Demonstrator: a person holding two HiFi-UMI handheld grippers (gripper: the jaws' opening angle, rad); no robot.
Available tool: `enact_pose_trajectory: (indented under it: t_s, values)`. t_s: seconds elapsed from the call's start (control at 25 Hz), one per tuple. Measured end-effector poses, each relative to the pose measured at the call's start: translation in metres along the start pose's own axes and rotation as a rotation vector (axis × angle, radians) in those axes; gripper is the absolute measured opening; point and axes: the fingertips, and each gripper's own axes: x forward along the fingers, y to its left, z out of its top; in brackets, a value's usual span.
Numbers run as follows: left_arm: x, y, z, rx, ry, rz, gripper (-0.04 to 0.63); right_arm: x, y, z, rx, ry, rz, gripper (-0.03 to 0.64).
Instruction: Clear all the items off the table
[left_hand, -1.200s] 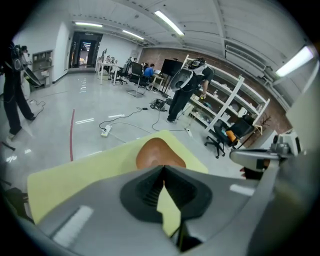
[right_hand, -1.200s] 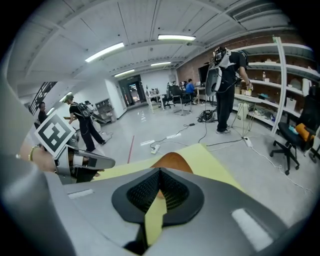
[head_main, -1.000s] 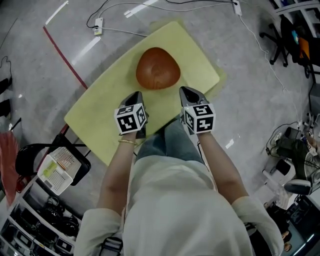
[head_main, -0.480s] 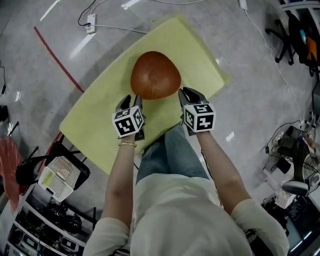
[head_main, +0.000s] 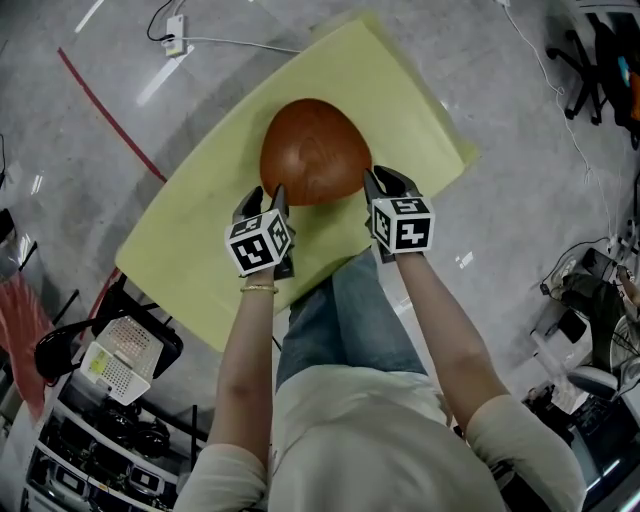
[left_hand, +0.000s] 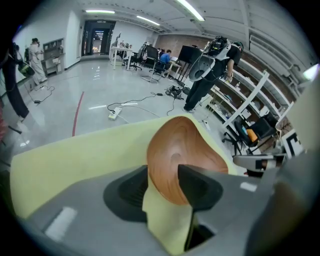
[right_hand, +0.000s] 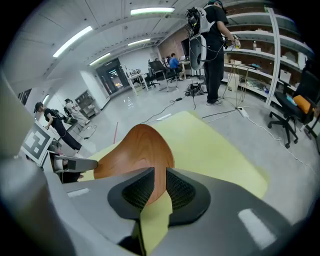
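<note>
A brown wooden bowl (head_main: 315, 150) lies rim-down on the yellow table (head_main: 190, 250). My left gripper (head_main: 268, 197) is at the bowl's near left edge. In the left gripper view its jaws (left_hand: 162, 187) have just been opening, and the bowl's edge (left_hand: 185, 150) sits loosely in the gap between them. My right gripper (head_main: 385, 182) is at the bowl's near right edge. In the right gripper view its jaws (right_hand: 156, 192) stand a narrow slit apart, and the bowl's thin edge (right_hand: 135, 150) shows in that slit. Neither gripper has lifted the bowl.
A black chair with a white basket (head_main: 125, 350) stands at the table's near left corner, beside shelves of gear. A power strip (head_main: 175, 25) and cables lie on the floor beyond. An office chair (head_main: 600, 60) is far right. A person (right_hand: 207, 40) stands beyond the table.
Both grippers have come down and forward from the table's near edge to the bowl's two near sides. The left jaws have opened from shut.
</note>
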Motion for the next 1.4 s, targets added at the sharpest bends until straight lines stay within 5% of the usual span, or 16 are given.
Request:
enact_pose_trajectory:
  t_s: [0.76,1.4]
  values:
    - [0.049,0.013,-0.008,-0.009,0.037,0.017,0.193,0.055,-0.018,-0.017,0.064,0.051,-0.002,0.075]
    - [0.047,0.027,-0.012,0.017,0.047,0.093,0.060,0.055,-0.014,-0.022,0.104,0.059,-0.012,0.049]
